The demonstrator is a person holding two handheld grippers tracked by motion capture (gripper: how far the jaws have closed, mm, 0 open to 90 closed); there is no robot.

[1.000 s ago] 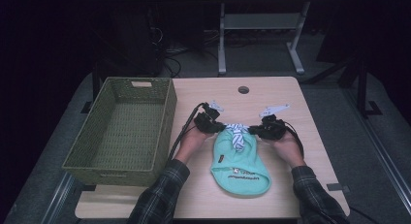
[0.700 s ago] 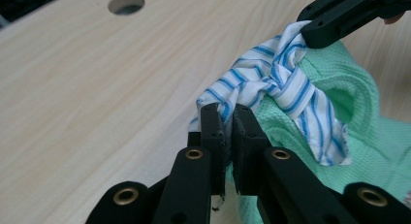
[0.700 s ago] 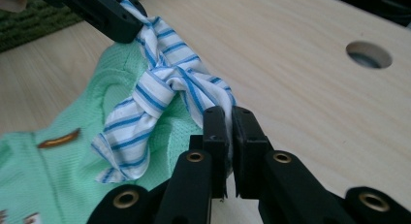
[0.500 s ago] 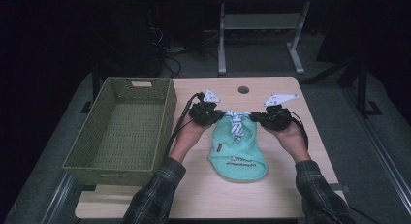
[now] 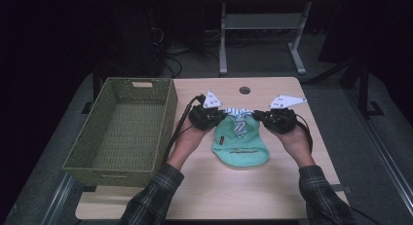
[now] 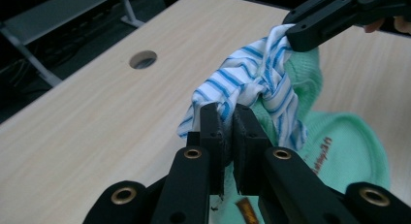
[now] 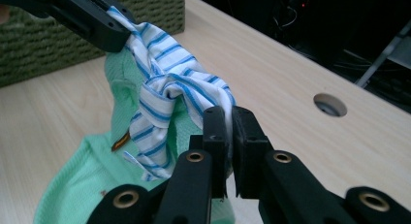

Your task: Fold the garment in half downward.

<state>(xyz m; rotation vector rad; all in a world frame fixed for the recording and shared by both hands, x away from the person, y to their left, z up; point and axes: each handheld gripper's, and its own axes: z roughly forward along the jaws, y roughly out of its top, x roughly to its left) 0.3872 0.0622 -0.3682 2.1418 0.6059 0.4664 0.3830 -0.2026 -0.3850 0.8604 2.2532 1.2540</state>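
A small mint-green garment (image 5: 239,146) with a blue-and-white striped collar piece (image 5: 238,119) hangs between my two grippers above the middle of the table, its lower part resting on the wood. My left gripper (image 5: 217,117) is shut on the left end of the striped cloth (image 6: 252,83), and my right gripper (image 5: 258,117) is shut on the right end (image 7: 169,93). In the left gripper view my own gripper (image 6: 229,121) pinches the fabric; in the right gripper view my own gripper (image 7: 228,122) does the same. The garment (image 7: 87,185) droops below.
A green woven basket (image 5: 97,152) stands empty on the table's left side, close to my left forearm. A round cable hole (image 5: 244,90) lies in the tabletop beyond the grippers. Bare wood extends in front of the garment toward the near edge.
Both grippers have carried the garment away from me toward the far side of the table and lifted its top; the green part has been drawn out and lies straighter.
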